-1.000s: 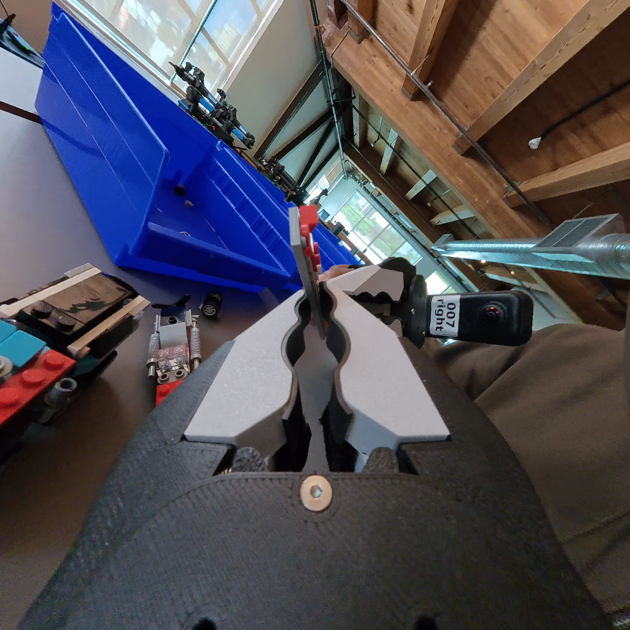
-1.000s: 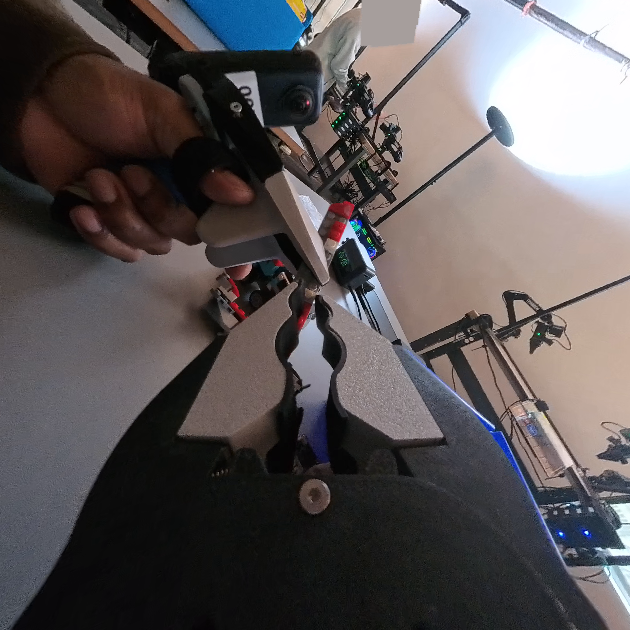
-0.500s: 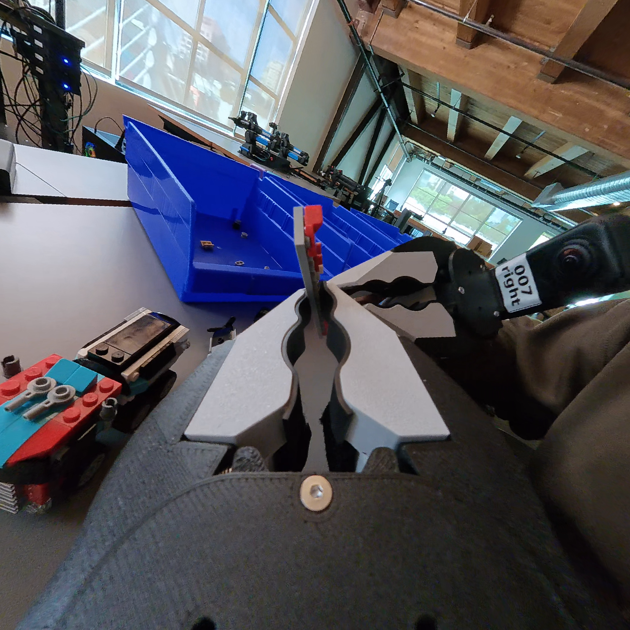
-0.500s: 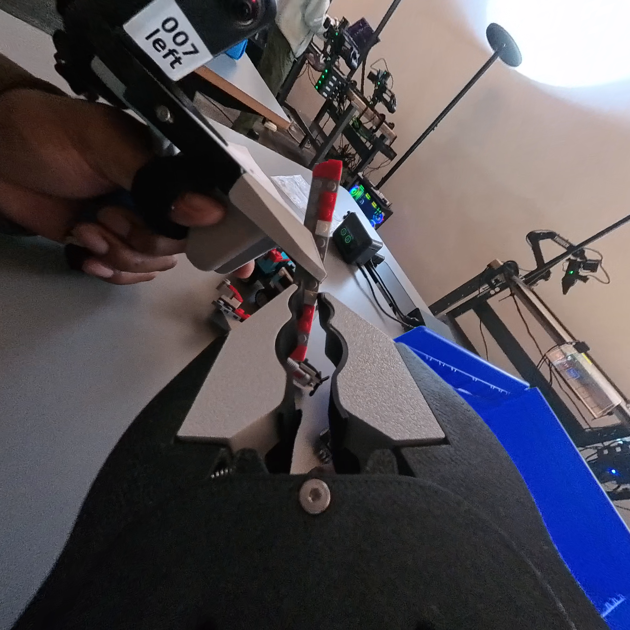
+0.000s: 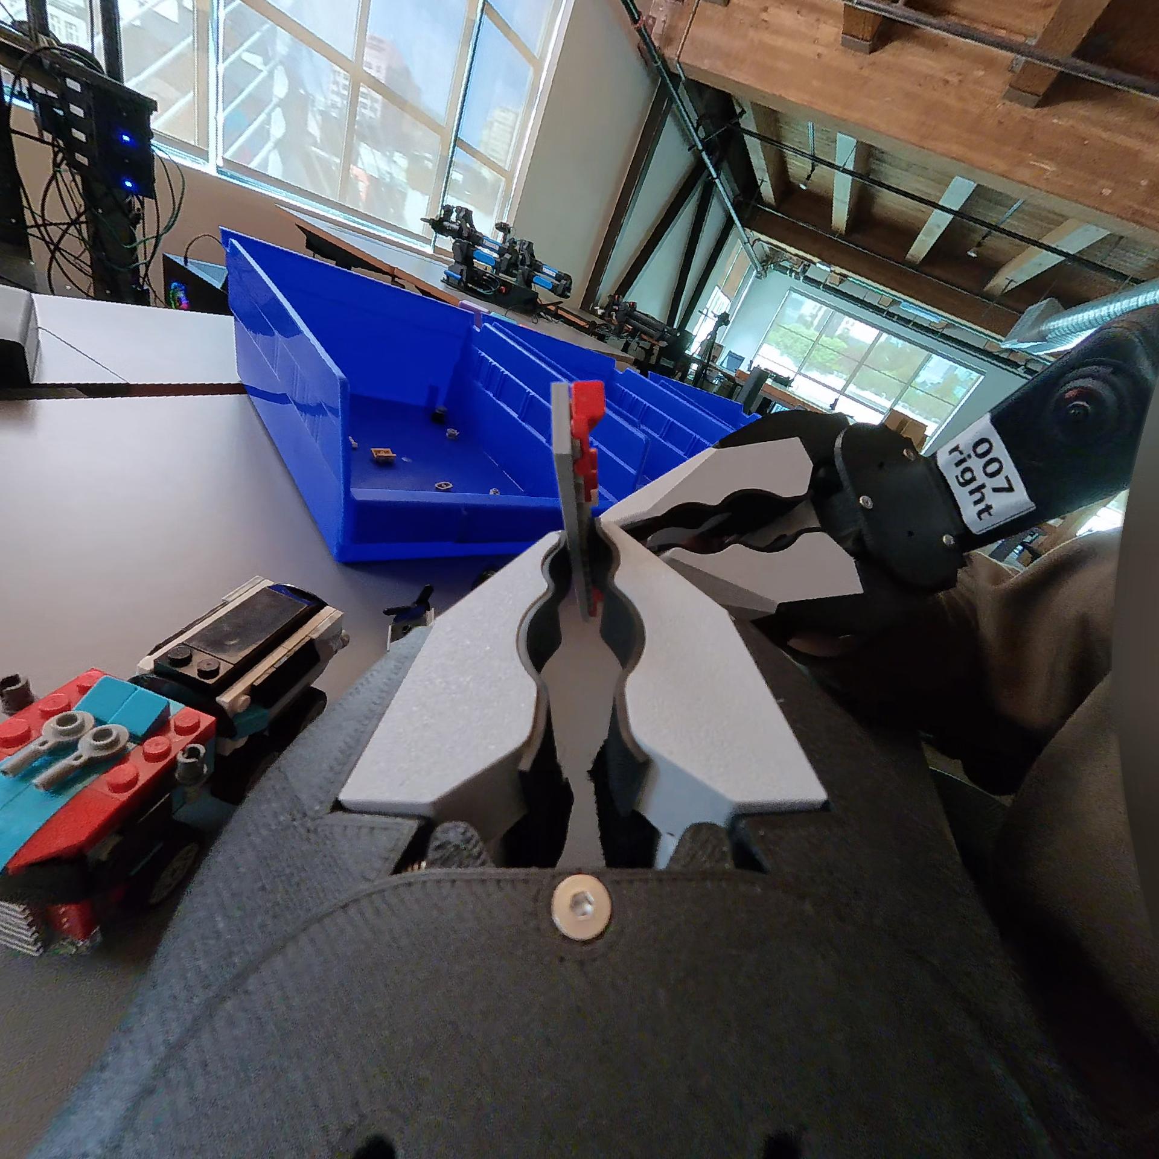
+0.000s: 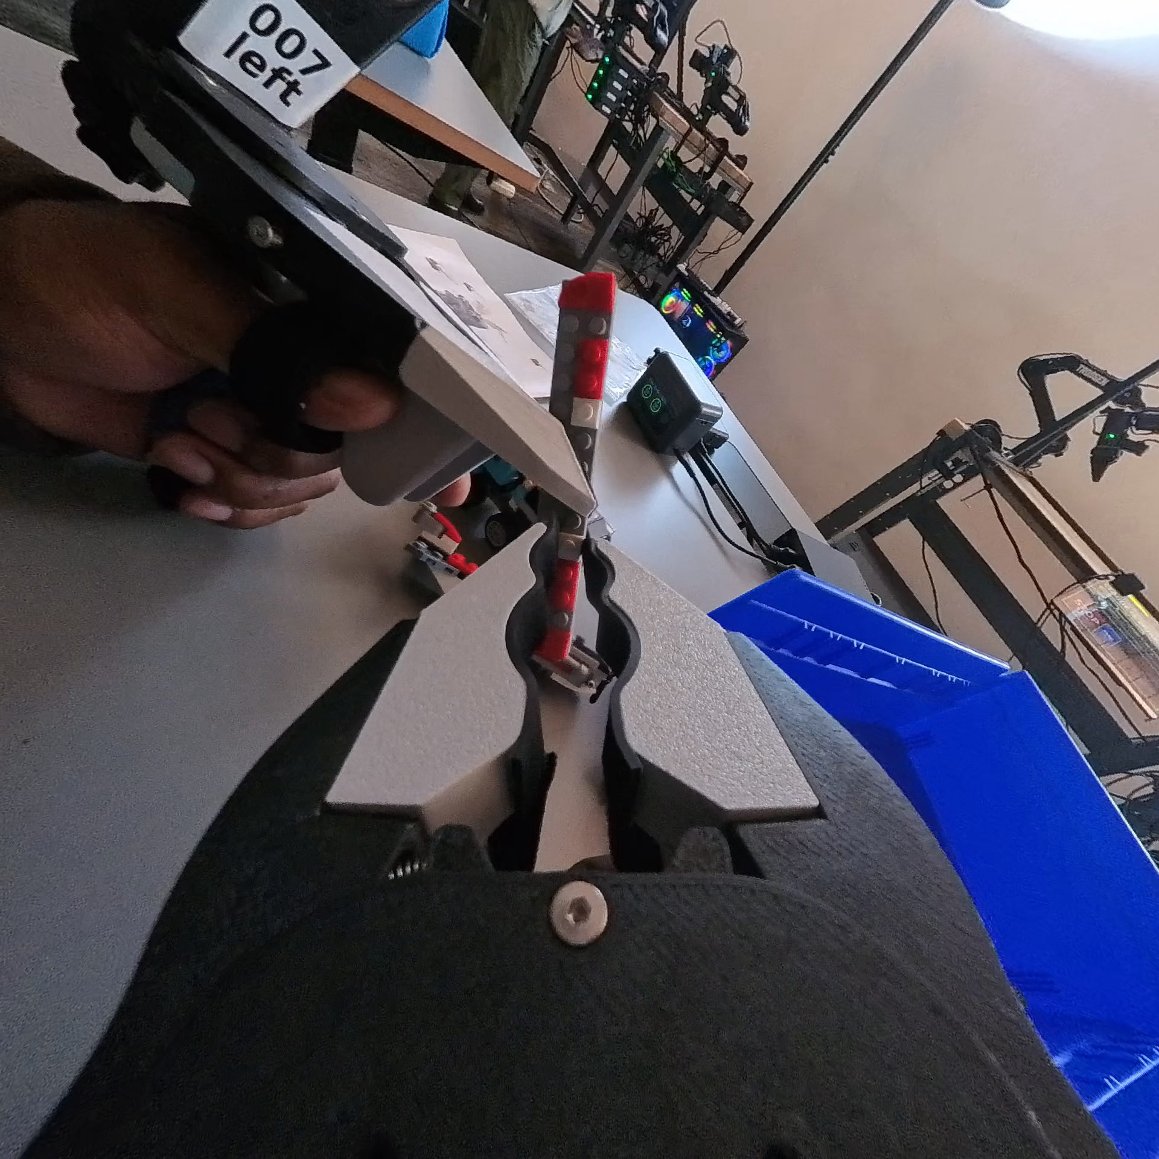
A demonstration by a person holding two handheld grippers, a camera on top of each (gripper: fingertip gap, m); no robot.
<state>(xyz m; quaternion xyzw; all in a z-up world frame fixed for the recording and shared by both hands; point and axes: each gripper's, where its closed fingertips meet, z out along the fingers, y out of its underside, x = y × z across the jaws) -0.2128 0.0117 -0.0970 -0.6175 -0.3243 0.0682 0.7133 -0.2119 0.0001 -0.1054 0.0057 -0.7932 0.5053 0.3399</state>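
- Left gripper [image 5: 583, 533]: jaws nearly together, pinching a grey strip [image 5: 574, 451] with red bricks stacked on its right face.
- Left pad seen pressed on the bare grey face, right pad on the brick side; lower end of strip seated just inside the fingertips.
- Strip: upright, edge-on in the left wrist view, rising toward 12 o'clock from the tips, clear of the table [image 5: 125, 489].
- Same strip in the right wrist view: studded face shown, grey with red and pale bricks, leaning slightly to 1 o'clock.
- Right gripper [image 6: 567, 542]: fingers a narrow gap apart, tips level with the strip's lower part.
- Strip seen running through that gap; pressing contact by the right pads cannot be told.
- In the left wrist view, right gripper noted at 3 o'clock of the strip, tips just beside its brick side and against the left gripper's right finger.
- Hand [image 6: 157, 351] wrapped round the left gripper's handle, at 10 o'clock in the right wrist view.
- Blue bin [image 5: 301, 439]: on the table at 11 o'clock behind the strip, a few small parts on its floor.
- Toy car [image 5: 113, 771]: red, teal and black bricks, at 8 o'clock on the table, well apart from the tips.
- Small black part [image 5: 411, 611]: on the table between car and bin.
- Black box [image 6: 671, 401] with green lights: at 1 o'clock on the table in the right wrist view.
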